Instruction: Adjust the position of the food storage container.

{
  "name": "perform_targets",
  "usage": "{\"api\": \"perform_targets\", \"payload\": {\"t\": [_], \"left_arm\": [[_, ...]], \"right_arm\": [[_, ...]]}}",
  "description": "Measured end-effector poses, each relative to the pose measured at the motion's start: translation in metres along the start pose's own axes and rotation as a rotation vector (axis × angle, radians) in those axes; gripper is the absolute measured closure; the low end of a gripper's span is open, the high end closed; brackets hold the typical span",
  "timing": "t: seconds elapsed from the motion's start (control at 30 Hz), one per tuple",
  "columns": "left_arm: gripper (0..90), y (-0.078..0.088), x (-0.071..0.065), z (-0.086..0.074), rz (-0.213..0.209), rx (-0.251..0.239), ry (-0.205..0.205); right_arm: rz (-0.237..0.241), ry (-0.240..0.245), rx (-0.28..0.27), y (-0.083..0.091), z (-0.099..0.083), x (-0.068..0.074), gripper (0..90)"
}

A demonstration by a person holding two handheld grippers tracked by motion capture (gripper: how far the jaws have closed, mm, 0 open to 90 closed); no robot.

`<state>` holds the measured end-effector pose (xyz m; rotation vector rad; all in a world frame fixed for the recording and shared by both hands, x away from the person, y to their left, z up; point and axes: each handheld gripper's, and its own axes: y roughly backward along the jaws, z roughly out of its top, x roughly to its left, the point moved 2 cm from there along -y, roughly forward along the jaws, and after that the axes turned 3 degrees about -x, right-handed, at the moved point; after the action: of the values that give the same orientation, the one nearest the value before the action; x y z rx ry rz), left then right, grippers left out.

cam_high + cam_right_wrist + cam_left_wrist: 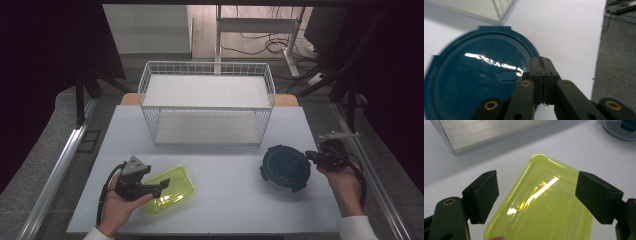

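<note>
A translucent yellow-green container (175, 191) lies on the white table (225, 205) at the front left. My left gripper (161, 186) hovers over its near-left end, open. In the left gripper view the container (541, 217) sits below and between the wide-apart pads (482, 195), which do not touch it. A round dark blue lid (284, 166) lies flat at the front right. My right gripper (311, 155) is at the lid's right rim. In the right gripper view its jaws (542, 66) are pressed together over the edge of the lid (474, 82), with nothing visible between them.
A white wire two-level rack (207, 102) stands at the back middle of the table, and its lower shelf (486, 132) shows in the left gripper view. The table's right edge drops to grey floor (616, 55) close beside the right gripper.
</note>
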<state>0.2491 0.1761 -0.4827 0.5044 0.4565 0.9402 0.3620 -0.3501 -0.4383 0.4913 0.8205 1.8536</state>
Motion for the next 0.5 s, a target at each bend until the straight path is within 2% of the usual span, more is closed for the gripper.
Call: {"api": "perform_targets", "payload": {"t": [0.13, 0.37, 0.5], "left_arm": [[18.8, 0.0, 0.001, 0.0, 0.0, 0.0, -0.003], [18.9, 0.001, 0.0, 0.001, 0.003, -0.003, -0.001], [18.9, 0.001, 0.001, 0.0, 0.003, -0.004, 0.0]], "right_arm": [[-0.028, -0.002, 0.014, -0.005, -0.001, -0.01, 88.6], [-0.058, -0.012, 0.074, -0.023, -0.008, -0.025, 88.6], [-0.049, -0.012, 0.124, -0.033, -0.016, -0.028, 88.6]]}}
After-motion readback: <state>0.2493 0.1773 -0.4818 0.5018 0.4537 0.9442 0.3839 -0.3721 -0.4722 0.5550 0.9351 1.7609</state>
